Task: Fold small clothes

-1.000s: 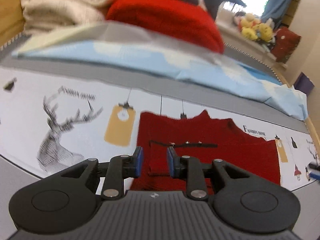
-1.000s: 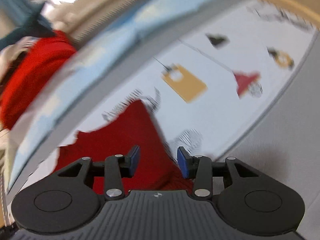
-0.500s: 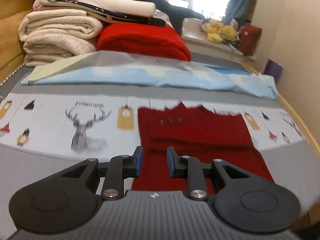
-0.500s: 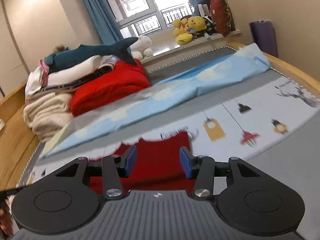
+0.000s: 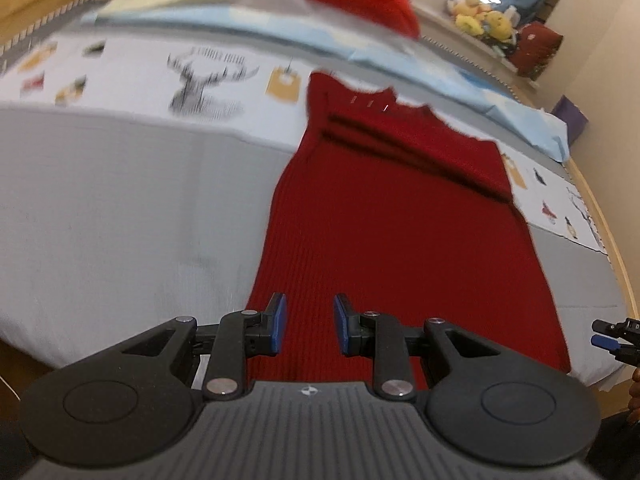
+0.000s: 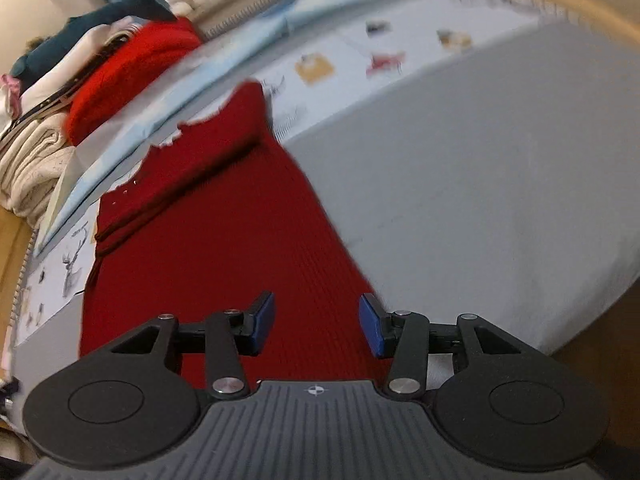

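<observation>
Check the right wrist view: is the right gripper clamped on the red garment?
No, the right gripper has its jaws wide apart above the red garment, gripping nothing.

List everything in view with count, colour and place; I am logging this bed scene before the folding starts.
Knit garment: one, dark red, flat on the bed, hem at the near edge, sleeves folded across the chest.
Bed cover: one, grey with a white printed band, under the garment.
Sheet: one, light blue, lying across the bed beyond the garment.
Blanket: one, bright red, folded, far end of the bed.
Bedding stack: cream, count unclear, beside the blanket.
Shark plush: one, dark teal, on top of the pile.
Soft toys: yellow, count unclear, on the window ledge.
Left hand-held gripper: open, above the hem.
Right hand-held gripper: open, above the hem's right side.
</observation>
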Available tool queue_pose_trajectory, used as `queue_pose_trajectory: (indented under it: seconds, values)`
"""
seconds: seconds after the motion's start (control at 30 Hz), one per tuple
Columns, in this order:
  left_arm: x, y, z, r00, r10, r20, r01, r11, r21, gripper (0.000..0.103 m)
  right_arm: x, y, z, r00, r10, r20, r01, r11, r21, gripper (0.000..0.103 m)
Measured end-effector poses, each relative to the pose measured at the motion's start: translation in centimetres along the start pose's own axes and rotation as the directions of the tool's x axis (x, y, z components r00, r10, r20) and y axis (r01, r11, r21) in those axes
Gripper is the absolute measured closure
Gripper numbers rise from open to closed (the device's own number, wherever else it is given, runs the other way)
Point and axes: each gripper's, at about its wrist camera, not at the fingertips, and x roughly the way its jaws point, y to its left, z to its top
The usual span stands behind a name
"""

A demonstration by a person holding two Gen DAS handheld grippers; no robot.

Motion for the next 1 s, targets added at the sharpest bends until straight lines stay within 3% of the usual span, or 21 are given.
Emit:
queue_pose_trajectory:
  seconds: [0.1,0.23,0.33,0.57,1.0]
  values:
    - [3.2,1.8,-1.7,0.992,0.053,-0.115,-0.060,0.997,-0.058,0.076,1.3,-0.2,-0.2,0.999,-0.025,-0.025,0.025,1.000,-0.006,0.055]
    - [3.9,2.4,-1.1,0.993,0.048,-0.107,-0.055,0.996,-0.065,0.073,3.2,-0.7,-0.5,0.992,-0.104,-0.064,0.104,0.995,-0.007,0.055]
    - [4.9,3.0,-1.4,0.986,0.072,-0.150,-0.085,0.993,-0.085,0.073,4.6,-0.8,-1.0,0.977,-0.187,-0.100,0.185,0.982,-0.032,0.055]
    - [6.5,3.5,-1.6,0.971,0.112,-0.210,-0.130,0.989,-0.075,0.073,6.5,-1.1,-1.8,0.945,-0.280,-0.169,0.273,0.960,-0.062,0.055]
    - [8.7,2.5,-1.5,0.963,0.142,-0.231,-0.155,0.987,-0.043,0.067,7.8,0.1,-1.5,0.945,-0.274,-0.181,0.253,0.958,-0.131,0.054]
